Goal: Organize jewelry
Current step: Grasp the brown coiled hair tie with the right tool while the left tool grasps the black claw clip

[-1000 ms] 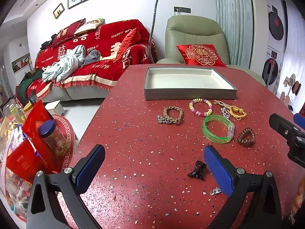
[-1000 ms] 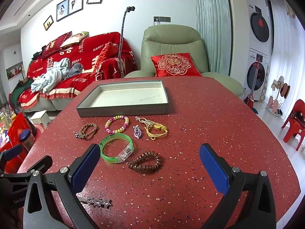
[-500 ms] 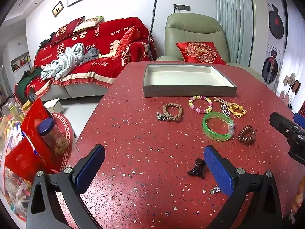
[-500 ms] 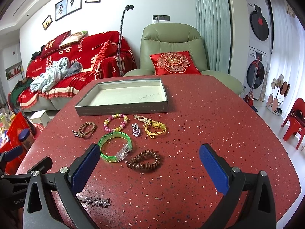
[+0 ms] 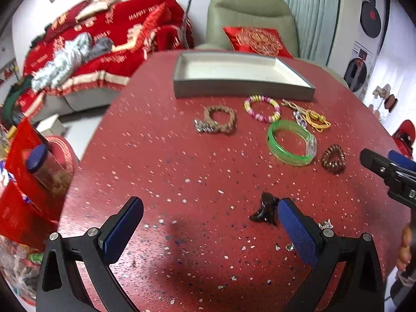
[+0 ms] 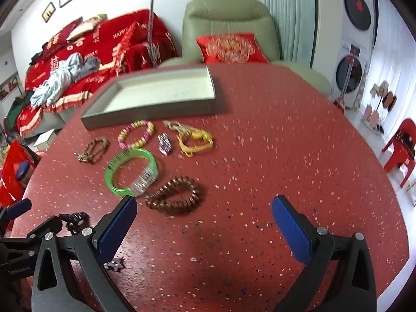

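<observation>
Two grippers hover low over the red speckled table [image 6: 273,156], both with jaws spread wide and holding nothing. The left gripper [image 5: 210,226] has a dark hair claw [image 5: 264,212] just inside its right finger. The right gripper [image 6: 204,225] faces a brown coil bracelet [image 6: 174,195] at 11 o'clock, with the green bangle [image 6: 130,173] touching, or nearly touching, its left pad. The grey tray [image 6: 156,98] sits empty at 12, beaded bracelet [image 6: 136,134] just below it.

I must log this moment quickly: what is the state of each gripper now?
Left gripper: open, holding nothing.
Right gripper: open, holding nothing.
</observation>
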